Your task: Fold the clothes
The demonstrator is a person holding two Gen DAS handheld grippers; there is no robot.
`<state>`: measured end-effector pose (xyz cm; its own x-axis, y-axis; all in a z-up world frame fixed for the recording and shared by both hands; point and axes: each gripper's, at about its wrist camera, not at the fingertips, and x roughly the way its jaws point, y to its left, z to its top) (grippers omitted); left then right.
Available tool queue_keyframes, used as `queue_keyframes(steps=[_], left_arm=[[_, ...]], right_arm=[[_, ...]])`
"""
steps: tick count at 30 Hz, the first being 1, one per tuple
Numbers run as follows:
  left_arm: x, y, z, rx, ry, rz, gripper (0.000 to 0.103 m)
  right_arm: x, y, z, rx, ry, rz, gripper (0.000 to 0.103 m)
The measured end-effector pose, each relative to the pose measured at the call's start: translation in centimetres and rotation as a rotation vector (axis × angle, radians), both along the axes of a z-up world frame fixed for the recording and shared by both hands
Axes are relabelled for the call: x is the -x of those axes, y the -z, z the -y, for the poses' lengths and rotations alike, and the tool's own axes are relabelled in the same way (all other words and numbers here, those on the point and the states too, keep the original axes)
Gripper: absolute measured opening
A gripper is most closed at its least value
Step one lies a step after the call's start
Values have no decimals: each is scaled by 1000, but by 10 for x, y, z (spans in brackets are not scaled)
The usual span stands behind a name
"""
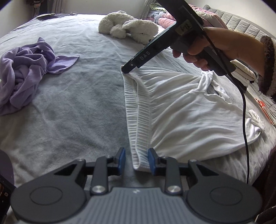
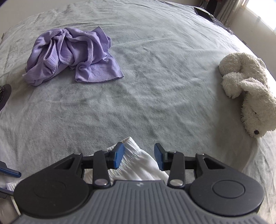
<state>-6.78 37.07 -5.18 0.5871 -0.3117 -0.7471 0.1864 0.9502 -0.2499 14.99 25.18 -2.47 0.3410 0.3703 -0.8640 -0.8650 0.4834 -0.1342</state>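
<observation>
- The far end of the white ribbed waistband goes under the tip of the right gripper, so where the two meet is hidden in the left wrist view.
- The stack of folded pale clothes at the far right is mostly hidden behind the person's hand and its fuzzy dark cuff.
- A flat dark thing at the far left edge of the bed is too small to make out.
- The white soft garment with a stretchy band lies spread on the right side of the grey fuzzy bed cover. Its cloth is full of wrinkles, and the band runs from near to far.
- The left gripper has its blue pads apart, one on each side of the near band end, and it pinches nothing.
- In the right wrist view the right gripper is spread wide over the white corner and is not squeezing it.
- The crumpled purple soft garment lies far off to the left, well apart.
- The white fluffy toy dog lies near the right edge of the bed.
- Between them the grey cover is wide and bare.
</observation>
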Motion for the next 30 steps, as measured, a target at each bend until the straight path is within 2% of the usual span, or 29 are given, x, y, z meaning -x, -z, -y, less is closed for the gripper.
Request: queue_keyframes(steps=[4, 6, 7, 9, 13, 23, 27, 30], left_arm=[[1, 0, 4, -14, -5, 5, 29], [1, 0, 6, -18, -6, 7, 21], [2, 0, 8, -19, -8, 9, 19], [3, -1, 11, -34, -20, 19, 16], [2, -4, 9, -16, -52, 47, 8], [-32, -8, 11, -42, -140, 107, 6], [-45, -13, 7, -80, -180, 125, 5], [-53, -10, 4, -104, -191, 108, 6]], right_arm=[[1, 8, 3, -44, 6, -26, 42], [3, 10, 7, -67, 0, -30, 41], [4, 10, 9, -81, 3, -35, 32], [7, 11, 13, -109, 12, -41, 28], [16, 8, 24, -160, 65, 25, 8], [4, -11, 29, -230, 183, 205, 7], [-9, -19, 23, -234, 211, 237, 7], [-15, -16, 13, -217, 205, 253, 7]])
